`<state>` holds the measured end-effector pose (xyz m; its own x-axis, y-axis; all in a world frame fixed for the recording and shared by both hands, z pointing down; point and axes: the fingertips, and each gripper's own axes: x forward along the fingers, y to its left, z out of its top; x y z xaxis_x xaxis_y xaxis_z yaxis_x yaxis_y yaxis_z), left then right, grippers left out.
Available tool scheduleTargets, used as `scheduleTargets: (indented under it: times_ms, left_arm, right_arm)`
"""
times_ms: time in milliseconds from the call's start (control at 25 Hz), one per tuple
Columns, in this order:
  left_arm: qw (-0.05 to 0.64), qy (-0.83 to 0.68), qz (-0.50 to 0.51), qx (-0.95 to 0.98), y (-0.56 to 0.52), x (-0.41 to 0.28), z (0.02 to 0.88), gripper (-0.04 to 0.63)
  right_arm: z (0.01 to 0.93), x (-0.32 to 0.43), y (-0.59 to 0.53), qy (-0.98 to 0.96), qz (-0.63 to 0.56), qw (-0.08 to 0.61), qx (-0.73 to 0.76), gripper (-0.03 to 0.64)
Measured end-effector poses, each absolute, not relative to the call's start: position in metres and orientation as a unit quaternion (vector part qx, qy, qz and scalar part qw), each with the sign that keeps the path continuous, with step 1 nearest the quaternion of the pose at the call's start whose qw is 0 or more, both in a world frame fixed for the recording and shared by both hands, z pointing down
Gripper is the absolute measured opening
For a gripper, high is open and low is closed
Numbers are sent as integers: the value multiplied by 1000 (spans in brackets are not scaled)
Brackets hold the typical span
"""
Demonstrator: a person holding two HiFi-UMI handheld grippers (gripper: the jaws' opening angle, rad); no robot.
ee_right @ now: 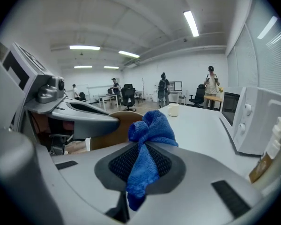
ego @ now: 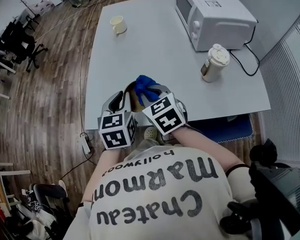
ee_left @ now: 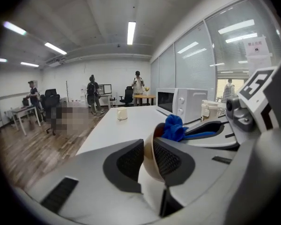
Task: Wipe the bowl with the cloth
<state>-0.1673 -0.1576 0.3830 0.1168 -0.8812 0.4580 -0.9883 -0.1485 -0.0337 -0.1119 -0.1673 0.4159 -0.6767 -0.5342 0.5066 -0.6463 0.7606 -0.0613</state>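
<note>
A tan bowl (ego: 135,97) is held tilted on edge over the near edge of the white table (ego: 150,49). My left gripper (ee_left: 149,159) is shut on the bowl's rim (ee_left: 150,159). A blue cloth (ee_right: 145,146) is bunched between the jaws of my right gripper (ee_right: 141,165), which is shut on it. The cloth's bunched end (ego: 146,87) presses into the bowl's opening, and the bowl (ee_right: 117,125) shows just left of it in the right gripper view. In the left gripper view the cloth (ee_left: 174,127) sits at the bowl's upper right, with the right gripper's jaw behind it.
A white microwave (ego: 210,11) stands at the table's far right with its black cable beside it. A lidded jar (ego: 214,63) stands in front of it. A cream mug (ego: 118,25) sits far left. Office chairs and several people are across the room.
</note>
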Motion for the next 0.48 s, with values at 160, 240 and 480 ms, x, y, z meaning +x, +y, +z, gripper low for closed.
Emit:
scheduleTargets:
  times_ms: [160,240,480]
  left_arm:
    - [161,-636,168,735,-158,-166,380,74]
    - [158,-632,165,741,-159,-160,376,71]
    - [131,-616,172,757,-159,-144,366,67]
  right_arm:
    - [403,-113,-162,-916,127,223,309,38]
    - [397,-122,-152,-929,135,208,276,40]
    - [402,-131,-135,-945,129,228,197,40]
